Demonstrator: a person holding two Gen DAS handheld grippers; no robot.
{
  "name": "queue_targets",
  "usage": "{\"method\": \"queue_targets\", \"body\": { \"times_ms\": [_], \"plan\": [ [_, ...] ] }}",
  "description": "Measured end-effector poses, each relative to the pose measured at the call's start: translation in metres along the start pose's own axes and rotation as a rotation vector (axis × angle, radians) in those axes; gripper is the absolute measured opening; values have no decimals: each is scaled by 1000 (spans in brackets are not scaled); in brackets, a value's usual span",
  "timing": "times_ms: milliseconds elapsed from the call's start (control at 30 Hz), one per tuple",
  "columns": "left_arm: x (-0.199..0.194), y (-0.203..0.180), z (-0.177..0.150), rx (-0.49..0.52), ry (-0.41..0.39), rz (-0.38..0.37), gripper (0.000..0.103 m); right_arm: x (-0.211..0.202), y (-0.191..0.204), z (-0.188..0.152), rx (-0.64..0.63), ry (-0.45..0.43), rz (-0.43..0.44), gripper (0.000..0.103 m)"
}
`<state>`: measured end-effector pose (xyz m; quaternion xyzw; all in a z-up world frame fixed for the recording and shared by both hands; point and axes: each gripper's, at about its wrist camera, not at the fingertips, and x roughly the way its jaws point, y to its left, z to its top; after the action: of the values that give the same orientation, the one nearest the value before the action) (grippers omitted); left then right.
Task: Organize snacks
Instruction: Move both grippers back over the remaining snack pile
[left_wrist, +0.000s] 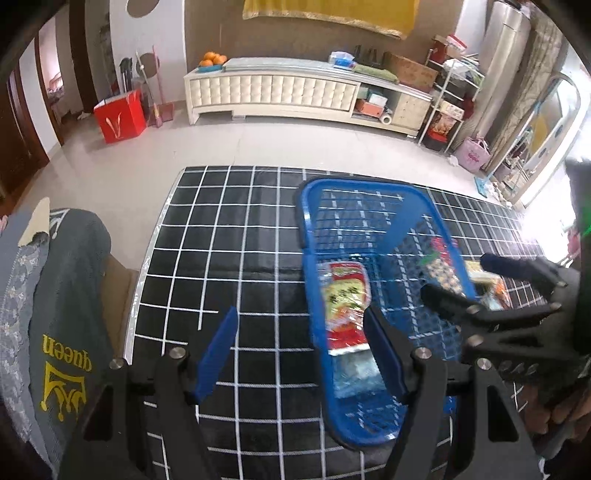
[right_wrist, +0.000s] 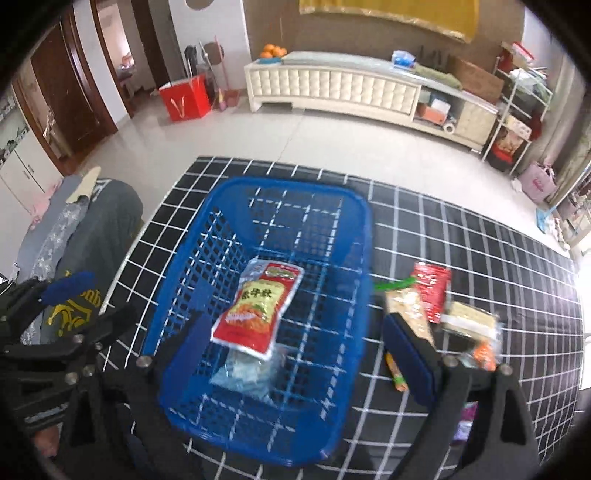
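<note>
Hovering right tool agape, empty, over blue basket | left tool parted, empty | red snack packet lies in basket, centre frame | loose snacks on checked surface, right

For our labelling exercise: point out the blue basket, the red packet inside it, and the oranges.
Blue basket (right_wrist: 221, 192), right wrist view, far rim.
Red packet (right_wrist: 258, 306), right wrist view, middle of its printed front.
Oranges (left_wrist: 213, 58), left wrist view, middle of the pile.
</note>
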<state>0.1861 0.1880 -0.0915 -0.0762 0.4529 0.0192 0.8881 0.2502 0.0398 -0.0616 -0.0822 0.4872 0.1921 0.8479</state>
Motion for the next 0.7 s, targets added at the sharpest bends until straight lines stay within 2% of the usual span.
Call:
{"method": "queue_targets", "body": {
  "times_ms": [333,467,700],
  "plan": [
    [-42,-53,-14,38,-48,-2,68,-63,-38,-34,55,-79,-9,96],
    [-56,-78,-17,47,-75,-36,68,-85,-61,-47,81,-113,-22,96],
    [-64,-136,-21,148,-104,-64,68,-110,-106,-71,142,-146,-54,96]
  ]
}}
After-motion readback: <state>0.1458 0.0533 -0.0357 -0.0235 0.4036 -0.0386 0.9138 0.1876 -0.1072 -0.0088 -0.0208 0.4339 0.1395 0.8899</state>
